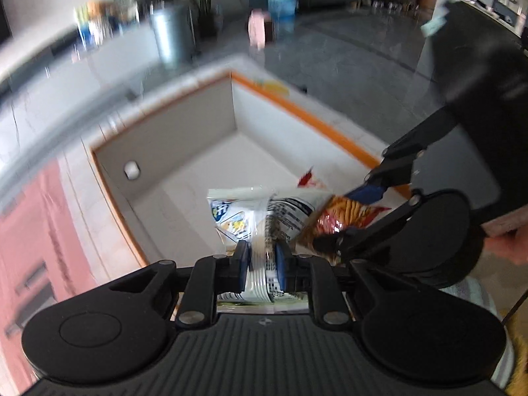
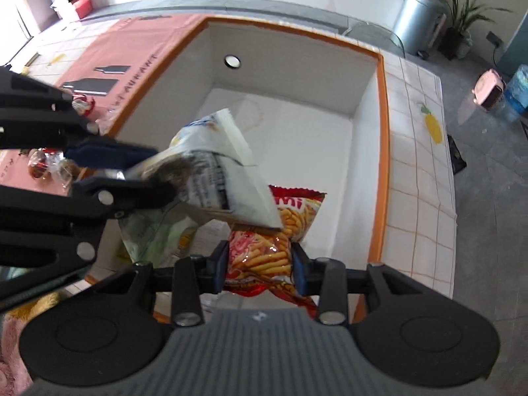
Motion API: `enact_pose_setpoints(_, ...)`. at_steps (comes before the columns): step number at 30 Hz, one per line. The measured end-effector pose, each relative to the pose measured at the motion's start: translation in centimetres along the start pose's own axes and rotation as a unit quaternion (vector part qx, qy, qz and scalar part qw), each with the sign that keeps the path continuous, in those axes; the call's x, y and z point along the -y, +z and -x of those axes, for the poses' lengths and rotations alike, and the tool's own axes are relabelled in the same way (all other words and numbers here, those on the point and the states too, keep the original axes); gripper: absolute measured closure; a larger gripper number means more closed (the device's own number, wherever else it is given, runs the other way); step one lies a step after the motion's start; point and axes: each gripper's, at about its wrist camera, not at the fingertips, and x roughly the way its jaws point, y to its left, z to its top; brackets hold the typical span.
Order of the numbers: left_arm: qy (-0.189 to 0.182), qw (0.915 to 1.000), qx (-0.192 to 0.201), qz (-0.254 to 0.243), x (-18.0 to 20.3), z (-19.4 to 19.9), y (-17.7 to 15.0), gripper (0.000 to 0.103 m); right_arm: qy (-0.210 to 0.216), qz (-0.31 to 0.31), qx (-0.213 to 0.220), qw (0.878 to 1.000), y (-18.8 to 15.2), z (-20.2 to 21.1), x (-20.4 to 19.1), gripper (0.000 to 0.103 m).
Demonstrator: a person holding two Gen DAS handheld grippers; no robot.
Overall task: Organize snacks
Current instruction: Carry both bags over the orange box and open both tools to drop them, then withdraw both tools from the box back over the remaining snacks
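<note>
Grippers both point down into white orange-rimmed bin (image 2: 382,105): left gripper (image 1: 260,257) clamped on white snack bag (image 1: 260,211), right gripper (image 2: 259,264) clamped on red snack bag (image 2: 260,250), red bag at 3 o'clock of white one, edges overlapping.
</note>
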Motion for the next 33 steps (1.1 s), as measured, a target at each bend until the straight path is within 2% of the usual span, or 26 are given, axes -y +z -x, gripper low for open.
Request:
enact_pose_setpoints(2,-0.013,0.9998,-0.015,0.002,-0.1,-1.2,0.2,0.085,0.006,-0.008,-0.013,1.0,-0.1,-0.6,0.3,0.067)
enact_pose_setpoints(5,-0.002,0.9989,-0.046,-0.011,0.2,-2.5,0.1,0.085,0.003,0.01,-0.027,1.0,-0.1,-1.3,0.1,0.067)
enact_pose_setpoints(11,0.01,0.9982,-0.057,-0.017,0.7,-2.9,-0.1,0.084,-0.008,0.03,-0.048,0.998,0.5,-2.0,-0.6,0.066)
enact_pose_setpoints(14,0.013,0.9982,-0.057,-0.014,0.5,-2.6,-0.1,0.077,-0.009,0.029,-0.055,0.998,1.1,-2.0,-0.2,0.066)
enact_pose_setpoints(16,0.015,0.9984,-0.054,-0.008,0.3,-2.4,-0.1,0.071,-0.008,0.029,-0.055,0.998,1.2,-2.0,-0.3,0.065)
enact_pose_setpoints(18,0.016,0.9986,-0.05,-0.003,0.1,-2.1,-0.3,0.07,-0.011,0.028,-0.052,0.998,0.9,-1.8,-0.5,0.063)
enact_pose_setpoints(20,0.019,0.9989,-0.044,0.0,0.0,-1.4,-0.3,0.067,-0.017,0.023,-0.048,0.998,1.0,-1.5,-0.5,0.05)
enact_pose_setpoints(21,0.02,0.999,-0.039,0.001,0.0,-1.0,-0.3,0.064,-0.019,0.019,-0.046,0.999,0.9,-1.4,-0.5,0.048)
enact_pose_setpoints(25,0.014,0.9996,-0.024,0.003,0.0,0.9,-0.4,0.053,-0.023,0.006,-0.037,0.999,0.9,-0.4,-0.6,0.048)
enact_pose_setpoints(33,0.01,0.9991,0.037,0.016,-0.2,6.4,-1.5,0.05,-0.035,-0.007,0.01,0.999,0.5,4.1,-1.9,0.048)
